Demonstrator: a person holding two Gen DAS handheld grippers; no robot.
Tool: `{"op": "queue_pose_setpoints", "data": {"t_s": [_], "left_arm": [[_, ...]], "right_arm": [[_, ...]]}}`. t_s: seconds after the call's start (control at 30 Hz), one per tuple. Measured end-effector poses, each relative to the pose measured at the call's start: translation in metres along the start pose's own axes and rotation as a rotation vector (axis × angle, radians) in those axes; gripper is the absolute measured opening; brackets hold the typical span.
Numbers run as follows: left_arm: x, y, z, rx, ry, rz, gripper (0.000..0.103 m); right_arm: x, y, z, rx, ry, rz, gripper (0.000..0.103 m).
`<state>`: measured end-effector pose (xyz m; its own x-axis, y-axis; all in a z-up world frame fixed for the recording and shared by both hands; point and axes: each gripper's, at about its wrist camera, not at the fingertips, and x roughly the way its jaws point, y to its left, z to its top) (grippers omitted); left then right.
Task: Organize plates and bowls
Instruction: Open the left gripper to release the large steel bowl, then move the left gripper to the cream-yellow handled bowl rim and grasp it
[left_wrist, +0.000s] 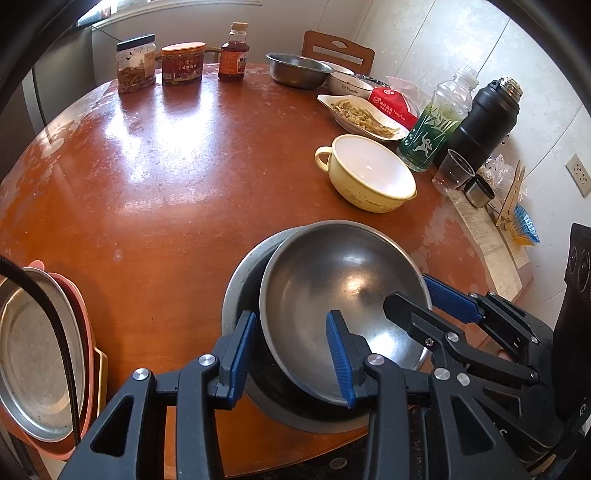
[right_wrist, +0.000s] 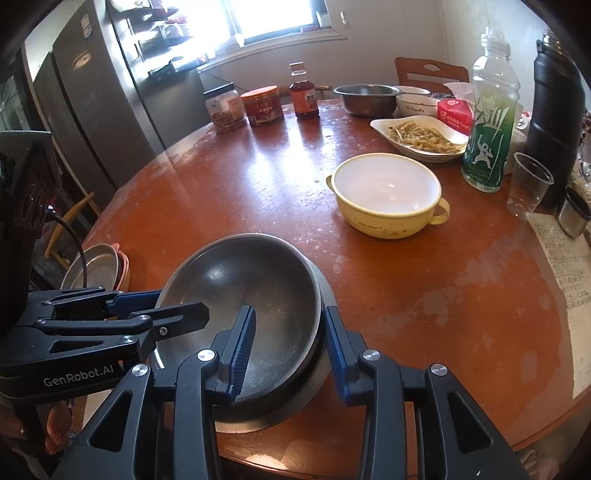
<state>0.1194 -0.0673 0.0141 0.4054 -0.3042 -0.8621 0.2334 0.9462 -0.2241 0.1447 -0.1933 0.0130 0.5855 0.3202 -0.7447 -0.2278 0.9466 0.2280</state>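
Steel bowl (left_wrist: 332, 295) sits tilted in lower steel bowl (left_wrist: 236, 295) for stacking; left gripper (left_wrist: 291, 354) and right gripper (right_wrist: 290, 350) both straddle its rim, jaws open, not clamping

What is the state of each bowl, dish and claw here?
Upper steel bowl: empty, tilted inside lower bowl.
Lower steel bowl: upright, holding it.
Yellow bowl: empty, upright.
White dish: holds food.
Left claw: open, astride the rim.
Right claw: open, astride the rim.
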Motion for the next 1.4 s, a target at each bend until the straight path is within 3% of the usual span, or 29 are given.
{"op": "queue_pose_setpoints", "data": {"t_s": [0.07, 0.23, 0.4, 0.5, 0.73, 1.03, 1.27, 1.4], "left_arm": [[-0.004, -0.002, 0.000, 0.005, -0.009, 0.002, 0.039], [-0.013, -0.005, 0.001, 0.011, -0.031, 0.014, 0.040], [-0.021, -0.009, 0.007, 0.018, -0.057, 0.037, 0.048], [-0.026, -0.011, 0.013, 0.026, -0.077, 0.049, 0.050], [-0.024, -0.018, 0.033, 0.027, -0.091, 0.024, 0.059], [0.012, -0.034, 0.074, 0.015, -0.028, 0.000, 0.059], [0.052, -0.041, 0.108, -0.032, 0.063, -0.021, 0.059], [0.074, -0.040, 0.119, -0.068, 0.109, -0.041, 0.059]], "right_arm": [[-0.004, 0.001, 0.000, -0.006, -0.016, 0.003, 0.048], [-0.010, 0.002, 0.003, -0.016, -0.038, 0.011, 0.049], [-0.016, 0.000, 0.008, -0.024, -0.059, 0.012, 0.050], [-0.021, -0.002, 0.013, -0.026, -0.082, 0.004, 0.059], [-0.030, -0.022, 0.027, 0.001, -0.139, -0.024, 0.066], [-0.024, -0.079, 0.058, 0.071, -0.181, -0.114, 0.066], [0.011, -0.114, 0.090, 0.050, -0.134, -0.179, 0.066], [0.040, -0.127, 0.102, 0.049, -0.092, -0.174, 0.065]]}}
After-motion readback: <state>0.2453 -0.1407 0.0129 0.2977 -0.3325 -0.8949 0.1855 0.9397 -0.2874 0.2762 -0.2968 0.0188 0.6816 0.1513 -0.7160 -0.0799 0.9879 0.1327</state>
